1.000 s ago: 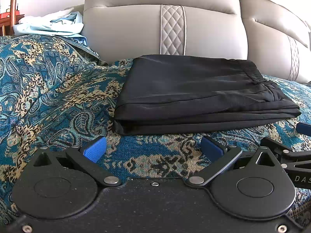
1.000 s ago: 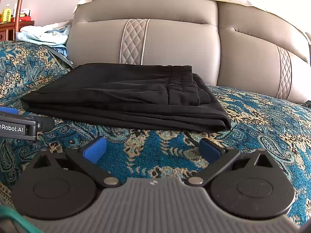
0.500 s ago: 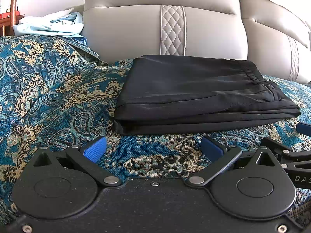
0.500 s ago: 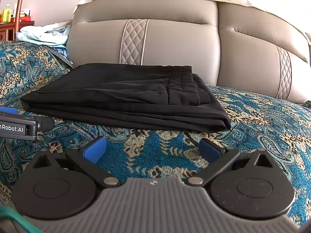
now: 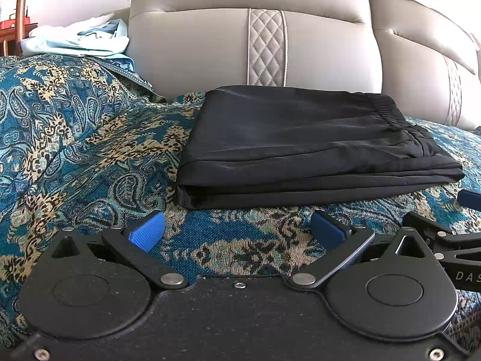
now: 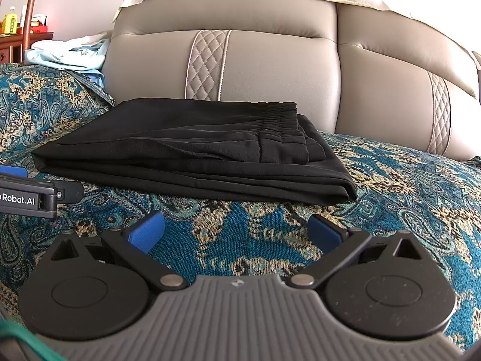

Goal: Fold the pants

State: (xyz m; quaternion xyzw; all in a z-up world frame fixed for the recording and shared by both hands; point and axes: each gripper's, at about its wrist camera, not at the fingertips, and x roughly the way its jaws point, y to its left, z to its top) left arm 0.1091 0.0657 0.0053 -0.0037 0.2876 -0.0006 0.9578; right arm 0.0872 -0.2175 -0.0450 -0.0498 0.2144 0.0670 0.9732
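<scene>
Your left gripper (image 6: 36,194) carries the only clear writing: in the right view its side reads "Robot.AI", cut off at the frame edge, and in the left view the body of your right gripper (image 5: 451,258) shows the letters "DAS" before the edge takes the rest. Both tools sit low over the bedspread (image 5: 75,150), side by side, each with its blue pads (image 5: 147,231) spread wide apart and holding nothing. The pants (image 5: 306,147) lie folded in a flat black stack on the bedspread just ahead of both tools, elastic waistband on top toward the right, and neither gripper touches them. Behind the pants rises the grey padded headboard (image 6: 270,66) with its quilted strips. To your far left a pale blue heap of clothes (image 5: 78,40) rests on the raised bedspread, and beyond it a wooden cabinet (image 6: 15,42) bears bottles whose labels you cannot read.
</scene>
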